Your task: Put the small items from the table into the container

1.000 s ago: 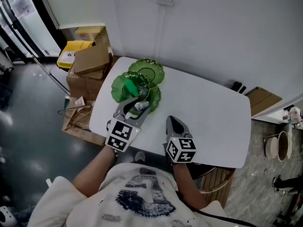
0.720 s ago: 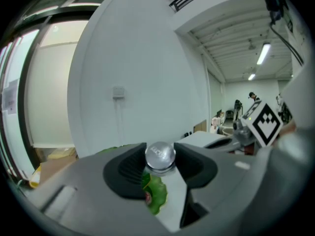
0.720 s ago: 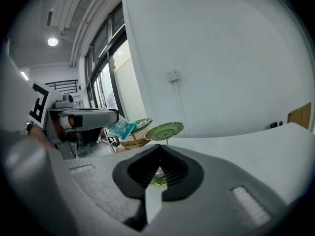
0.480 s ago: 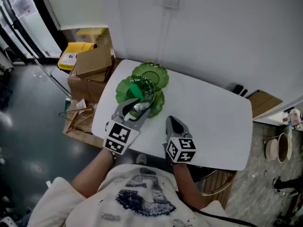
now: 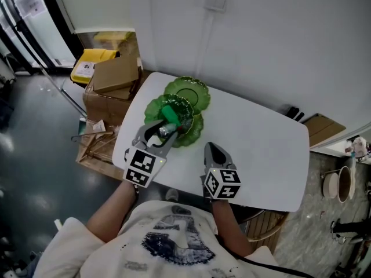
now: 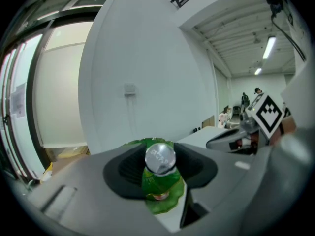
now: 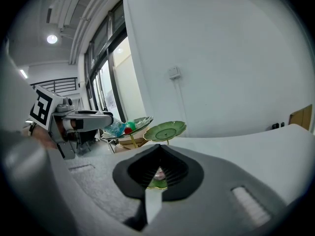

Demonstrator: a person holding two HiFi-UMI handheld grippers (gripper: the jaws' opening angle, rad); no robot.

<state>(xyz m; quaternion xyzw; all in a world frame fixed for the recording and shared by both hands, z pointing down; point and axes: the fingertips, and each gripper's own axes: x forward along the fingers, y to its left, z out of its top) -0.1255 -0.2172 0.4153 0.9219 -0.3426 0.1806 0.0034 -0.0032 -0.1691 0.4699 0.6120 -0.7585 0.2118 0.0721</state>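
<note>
Bottle: small bottle (image 6: 158, 180) with a green label and a silver round end, lying between the jaws of the left tongs, silver end toward their camera.
Left tongs (image 5: 164, 131): jaws stand partly apart and clamp the bottle from both sides, the dark pads against it.
Bottle against dish: its far end reaches past the jaw tips over the rim of the green tiered dish (image 5: 188, 91); whether it touches the dish cannot be told.
Dish: leaf-shaped green plates at the table's far left corner, directly ahead of the left tongs.
Right tongs (image 5: 213, 149): jaws closed together, nothing between them, held over the bare white table (image 5: 261, 143) near its front edge, beside the left tongs and well apart from the bottle.
</note>
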